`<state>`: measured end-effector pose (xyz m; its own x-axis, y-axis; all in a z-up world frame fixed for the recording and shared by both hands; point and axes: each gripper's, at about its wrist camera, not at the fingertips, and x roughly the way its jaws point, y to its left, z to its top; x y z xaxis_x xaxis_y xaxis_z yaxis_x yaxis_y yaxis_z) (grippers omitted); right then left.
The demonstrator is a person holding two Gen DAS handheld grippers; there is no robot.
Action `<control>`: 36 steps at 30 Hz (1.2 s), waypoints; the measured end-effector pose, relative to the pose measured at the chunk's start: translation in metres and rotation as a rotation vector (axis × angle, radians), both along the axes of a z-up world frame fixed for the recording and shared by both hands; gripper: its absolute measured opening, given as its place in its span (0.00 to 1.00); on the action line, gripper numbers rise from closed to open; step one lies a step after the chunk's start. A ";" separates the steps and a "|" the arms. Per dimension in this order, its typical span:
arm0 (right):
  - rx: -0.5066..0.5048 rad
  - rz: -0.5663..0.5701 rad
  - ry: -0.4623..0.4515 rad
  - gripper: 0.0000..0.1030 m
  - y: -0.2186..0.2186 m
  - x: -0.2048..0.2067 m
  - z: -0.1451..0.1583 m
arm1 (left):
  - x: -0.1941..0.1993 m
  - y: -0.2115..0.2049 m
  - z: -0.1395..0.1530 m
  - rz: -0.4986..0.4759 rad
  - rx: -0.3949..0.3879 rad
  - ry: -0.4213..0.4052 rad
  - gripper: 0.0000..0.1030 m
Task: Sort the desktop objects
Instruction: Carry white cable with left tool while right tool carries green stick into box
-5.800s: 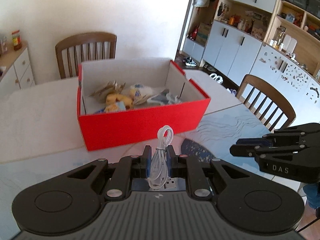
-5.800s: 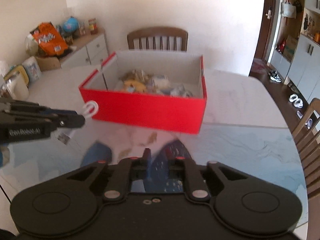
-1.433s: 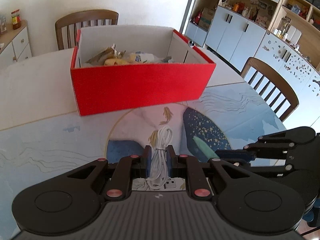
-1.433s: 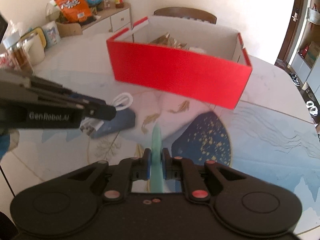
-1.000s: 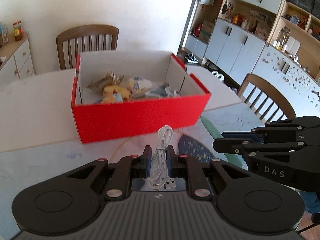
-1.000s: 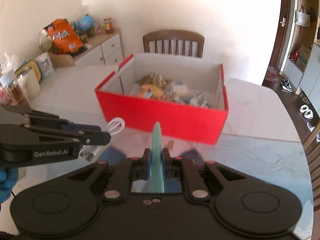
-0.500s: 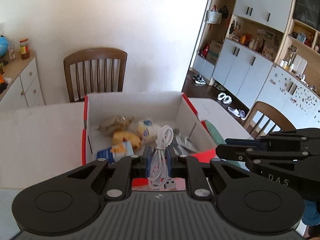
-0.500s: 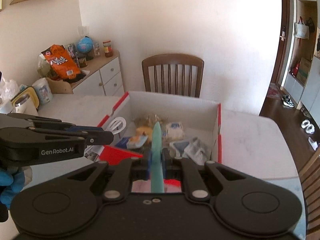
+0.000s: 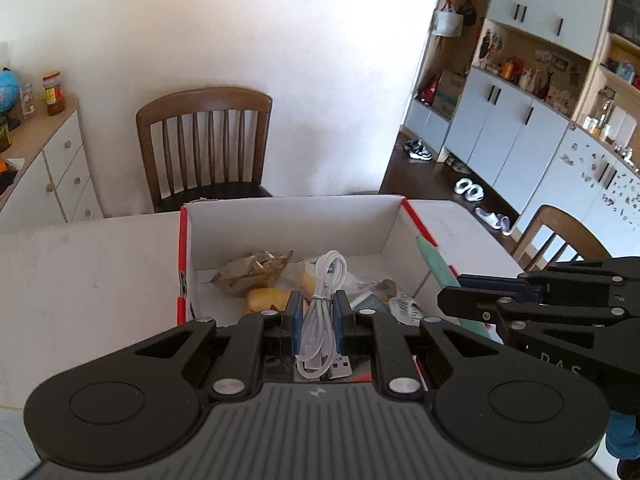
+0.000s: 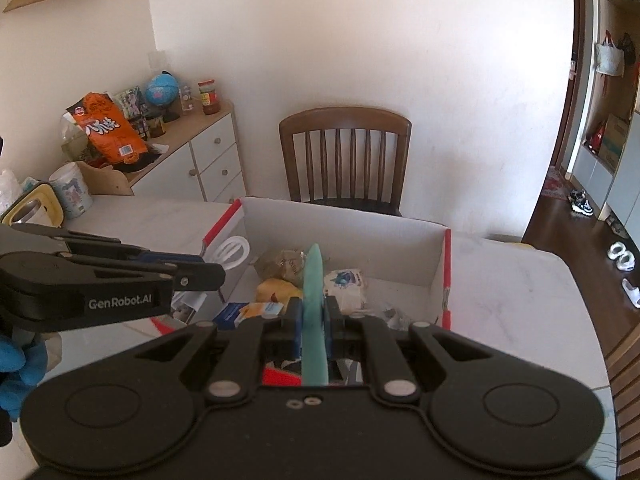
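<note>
My left gripper is shut on a coiled white USB cable and holds it above the near edge of the red box. My right gripper is shut on a flat teal object, also above the box. The box holds snack packets and small items. The right gripper shows at the right of the left wrist view, with the teal object sticking out. The left gripper shows at the left of the right wrist view, with the cable loop.
The box stands on a white table. A wooden chair is behind it, against the wall. A sideboard with a globe and an orange bag is at the left. A second chair is at the right.
Both grippers have risen from low over the patterned mat and moved forward to above the box. Each holds the same object as before.
</note>
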<state>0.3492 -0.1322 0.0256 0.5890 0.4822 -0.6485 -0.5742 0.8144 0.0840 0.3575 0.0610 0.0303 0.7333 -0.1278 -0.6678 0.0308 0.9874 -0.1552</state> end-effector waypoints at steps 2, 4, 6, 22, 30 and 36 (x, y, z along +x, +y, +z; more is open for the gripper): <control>0.001 -0.002 0.010 0.10 0.003 0.007 -0.003 | 0.007 0.001 -0.002 0.001 0.007 0.006 0.14; -0.002 -0.007 0.021 0.10 0.005 0.013 -0.008 | 0.014 0.002 -0.006 0.001 0.015 0.015 0.14; -0.005 -0.009 0.029 0.10 0.007 0.018 -0.012 | 0.020 0.004 -0.010 0.003 0.011 0.027 0.14; -0.044 -0.029 0.089 0.10 0.025 0.048 -0.049 | 0.060 0.014 -0.058 0.008 0.042 0.148 0.14; -0.067 -0.025 0.153 0.10 0.030 0.055 -0.068 | 0.067 0.011 -0.073 -0.005 0.059 0.183 0.14; -0.074 -0.016 0.168 0.10 0.035 0.056 -0.076 | 0.072 0.011 -0.082 -0.004 0.069 0.205 0.14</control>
<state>0.4056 -0.0972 -0.0502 0.4767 0.4210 -0.7717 -0.5438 0.8309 0.1174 0.4292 0.0725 -0.0517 0.5811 -0.0796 -0.8099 0.0095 0.9958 -0.0910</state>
